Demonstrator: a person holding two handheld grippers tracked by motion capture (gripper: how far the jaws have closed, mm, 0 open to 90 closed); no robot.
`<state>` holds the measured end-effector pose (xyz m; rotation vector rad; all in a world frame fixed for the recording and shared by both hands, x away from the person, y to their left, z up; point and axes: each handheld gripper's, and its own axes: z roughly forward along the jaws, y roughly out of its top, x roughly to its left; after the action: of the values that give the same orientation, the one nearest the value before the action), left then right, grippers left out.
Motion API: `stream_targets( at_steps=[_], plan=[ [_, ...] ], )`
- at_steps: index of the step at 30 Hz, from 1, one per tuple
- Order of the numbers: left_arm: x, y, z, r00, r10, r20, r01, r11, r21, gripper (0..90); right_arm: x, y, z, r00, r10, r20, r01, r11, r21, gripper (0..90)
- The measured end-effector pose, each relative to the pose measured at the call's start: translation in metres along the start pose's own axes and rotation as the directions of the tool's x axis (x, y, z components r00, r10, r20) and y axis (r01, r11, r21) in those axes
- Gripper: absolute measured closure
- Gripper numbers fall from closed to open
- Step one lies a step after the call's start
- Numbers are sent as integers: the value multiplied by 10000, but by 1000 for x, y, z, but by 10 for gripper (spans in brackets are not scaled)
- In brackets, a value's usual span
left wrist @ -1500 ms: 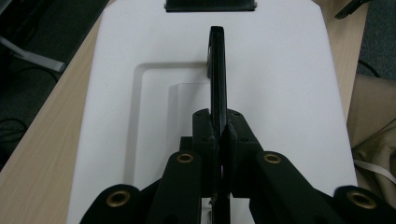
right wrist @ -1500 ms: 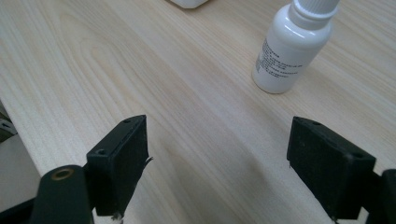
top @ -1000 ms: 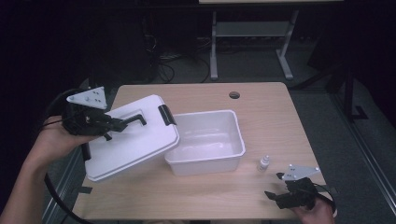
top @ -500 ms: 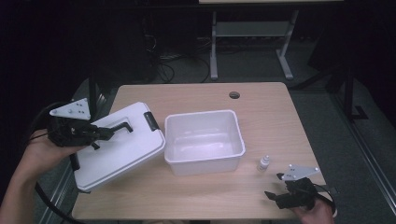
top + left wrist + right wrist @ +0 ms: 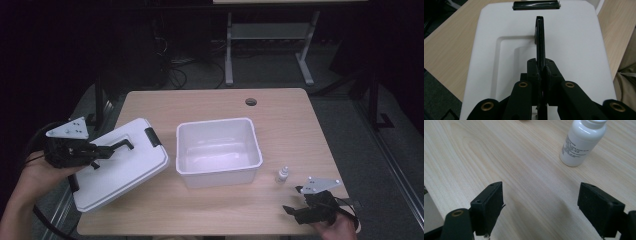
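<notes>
Jaws of your left gripper clamp the lid's black handle lengthwise; right gripper jaws gape, bottle just ahead.

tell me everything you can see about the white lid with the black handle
The lid is a white, rounded rectangle that looks like plastic, with a recessed panel on top, a black carry handle and a black latch at its end. It lies left of the open white bin, tilted, partly over the table's left edge. The left gripper is shut on the handle, which stands upright between its jaws.
</notes>
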<state>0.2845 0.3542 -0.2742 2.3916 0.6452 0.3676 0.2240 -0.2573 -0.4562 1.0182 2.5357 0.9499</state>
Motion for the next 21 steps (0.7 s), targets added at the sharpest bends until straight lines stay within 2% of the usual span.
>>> stream_targets(
  at_steps=[21],
  plan=[
    [0, -41, 43, 9986, -527, -65, 529, 9974, 483, 840, 1, -1, 2, 10000, -72, 11, 72, 9998, 163, 201]
  ],
)
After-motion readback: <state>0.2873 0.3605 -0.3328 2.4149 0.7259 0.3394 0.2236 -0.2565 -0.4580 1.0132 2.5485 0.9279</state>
